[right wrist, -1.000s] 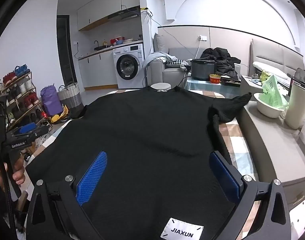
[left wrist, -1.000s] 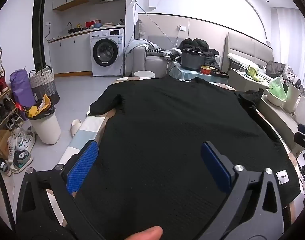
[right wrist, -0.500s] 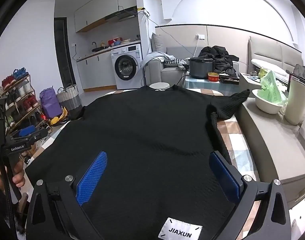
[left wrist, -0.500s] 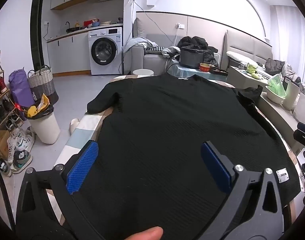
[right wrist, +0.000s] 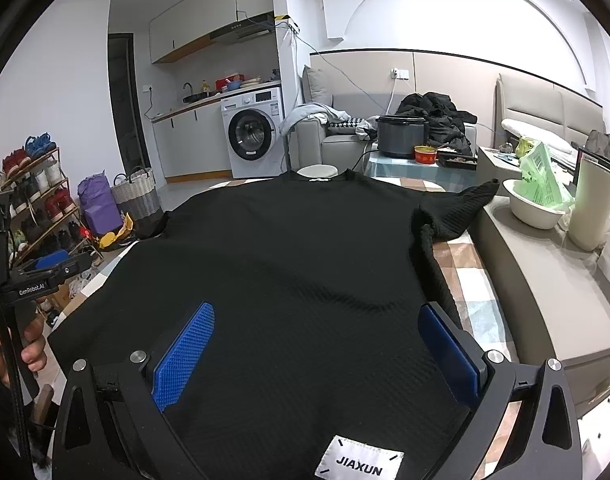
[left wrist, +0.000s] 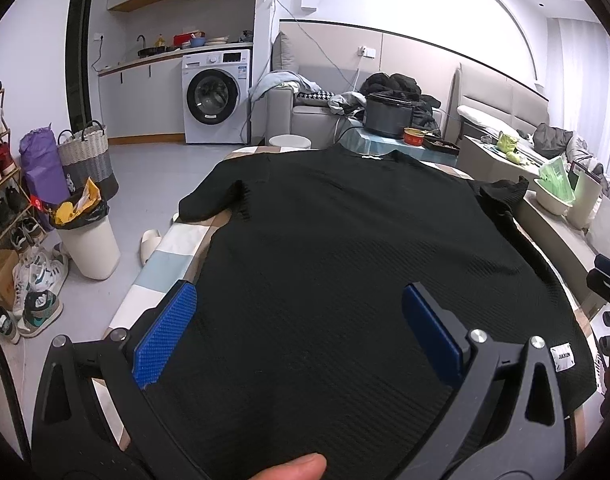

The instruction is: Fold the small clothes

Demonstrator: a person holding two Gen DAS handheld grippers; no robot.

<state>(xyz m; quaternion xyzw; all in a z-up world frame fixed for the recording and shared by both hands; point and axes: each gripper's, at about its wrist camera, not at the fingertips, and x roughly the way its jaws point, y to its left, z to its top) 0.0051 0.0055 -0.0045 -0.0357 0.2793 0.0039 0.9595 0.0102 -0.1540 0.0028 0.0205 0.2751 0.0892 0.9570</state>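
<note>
We have a black ribbed knit short-sleeved top [left wrist: 345, 264] spread flat across a checked pastel tabletop [left wrist: 165, 256], neckline at the far end and hem towards us, so its long axis runs straight away from both tools. The garment lies directly ahead of and beneath the two grippers. Its left sleeve [left wrist: 209, 200] lies out over the table edge; its right sleeve [right wrist: 457, 212] is bunched towards a beige side counter [right wrist: 545, 280].

Our left gripper [left wrist: 299, 328] hangs over the left part of the hem with its blue pads spread wide, nothing between them. Our right gripper [right wrist: 317, 344] hangs over the right part of the hem, likewise spread and empty, with the white JIAXUN label [right wrist: 359, 464] just below it. Each is nearer its own hem corner, so we judge that the fold starts with both taking the hem or a side edge.

Around us: a white washing machine [left wrist: 217, 96] far off, a white waste bin [left wrist: 89, 240] on the floor to the left, a cream bowl holding green bags [right wrist: 535, 204] and a pale tumbler [right wrist: 593, 204] on the counter. Those two stand near the bunched sleeve and could be knocked when it is swung.
</note>
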